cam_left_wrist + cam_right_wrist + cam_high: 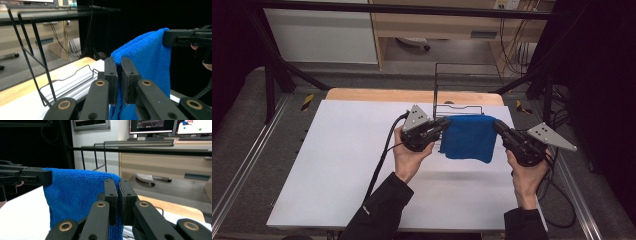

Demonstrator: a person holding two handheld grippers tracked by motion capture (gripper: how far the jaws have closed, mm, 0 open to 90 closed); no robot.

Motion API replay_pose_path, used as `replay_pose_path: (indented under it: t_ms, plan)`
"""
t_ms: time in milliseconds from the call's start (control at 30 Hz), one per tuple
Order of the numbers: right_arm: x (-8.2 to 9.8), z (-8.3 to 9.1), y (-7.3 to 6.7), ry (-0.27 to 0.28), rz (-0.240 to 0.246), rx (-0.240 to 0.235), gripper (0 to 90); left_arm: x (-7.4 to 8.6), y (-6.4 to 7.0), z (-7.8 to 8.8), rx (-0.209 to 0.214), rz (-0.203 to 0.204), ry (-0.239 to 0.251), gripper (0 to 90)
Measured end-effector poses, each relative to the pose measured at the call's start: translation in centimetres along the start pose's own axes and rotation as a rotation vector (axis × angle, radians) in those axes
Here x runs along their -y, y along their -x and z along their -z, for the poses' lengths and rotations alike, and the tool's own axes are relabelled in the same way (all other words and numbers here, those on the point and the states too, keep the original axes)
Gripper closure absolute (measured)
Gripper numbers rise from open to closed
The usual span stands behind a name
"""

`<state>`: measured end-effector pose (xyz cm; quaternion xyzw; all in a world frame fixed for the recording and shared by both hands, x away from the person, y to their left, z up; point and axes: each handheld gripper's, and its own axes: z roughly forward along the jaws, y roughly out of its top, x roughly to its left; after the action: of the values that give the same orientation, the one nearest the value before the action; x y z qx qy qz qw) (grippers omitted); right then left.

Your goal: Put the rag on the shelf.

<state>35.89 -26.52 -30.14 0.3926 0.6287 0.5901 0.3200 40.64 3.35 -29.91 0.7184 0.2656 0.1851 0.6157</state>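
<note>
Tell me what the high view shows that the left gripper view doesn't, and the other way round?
High view alone: the white table, both hands, sleeves and trailing cables, with the blue cloth hanging above the table between two claws. Left gripper view alone: close up, the left claw pinching the cloth's edge, and the wires behind the rack. Shared: the cloth, the black wire rack, and the right claw gripping the far corner.

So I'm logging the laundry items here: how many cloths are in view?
1. A single blue cloth hangs above the white table, stretched between the left claw and the right claw, in front of the black wire rack. Folded layers could hide a second.
</note>
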Motion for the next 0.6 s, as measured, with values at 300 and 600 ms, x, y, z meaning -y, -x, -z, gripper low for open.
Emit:
replay_pose_path:
  t_ms: [300, 600]
  plan:
    - [-1.7, -0.5, -0.3, 0.046, 0.016, 0.021, 86.7, -1.7, -0.3, 0.1, -0.014, -0.004, 0.051, 84.2]
    - [-3.9, -0.9, -0.6, 0.086, 0.035, 0.033, 86.8, -3.8, -0.8, 0.3, -0.027, -0.019, 0.093, 84.2]
